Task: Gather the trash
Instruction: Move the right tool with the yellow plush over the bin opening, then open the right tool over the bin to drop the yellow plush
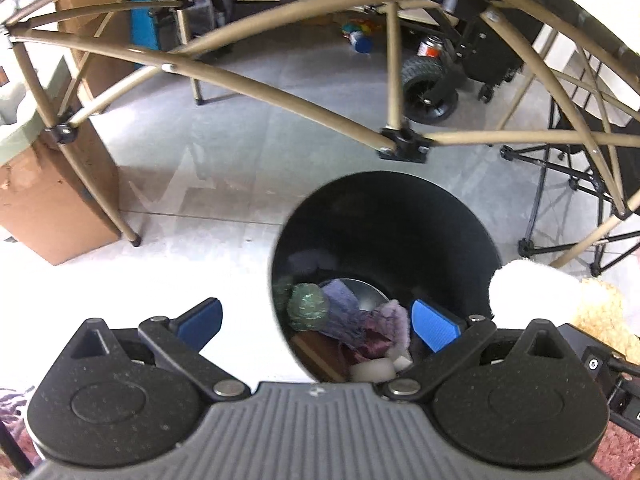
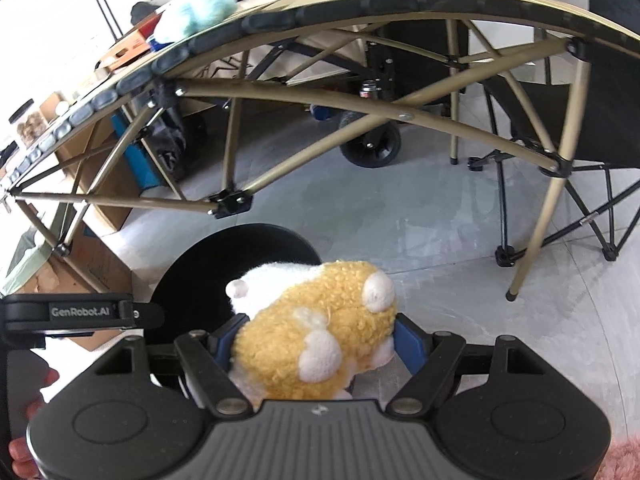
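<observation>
A black round trash bin (image 1: 400, 216) stands on the floor and holds several soft items, among them a green ball (image 1: 308, 306) and purple cloth (image 1: 348, 312). My left gripper (image 1: 316, 326) is open and empty above the bin's near rim. My right gripper (image 2: 316, 340) is shut on a yellow and white plush toy (image 2: 316, 328), just right of the bin (image 2: 192, 280). The toy's white end shows in the left wrist view (image 1: 532, 292) at the bin's right rim.
A folding table with a tan tube frame (image 1: 280, 92) arches over the bin. Cardboard boxes (image 1: 52, 196) stand at the left. A wagon wheel (image 1: 428, 88) and a black folding chair (image 2: 560, 128) are behind. A light blue plush (image 2: 196, 10) lies on the tabletop.
</observation>
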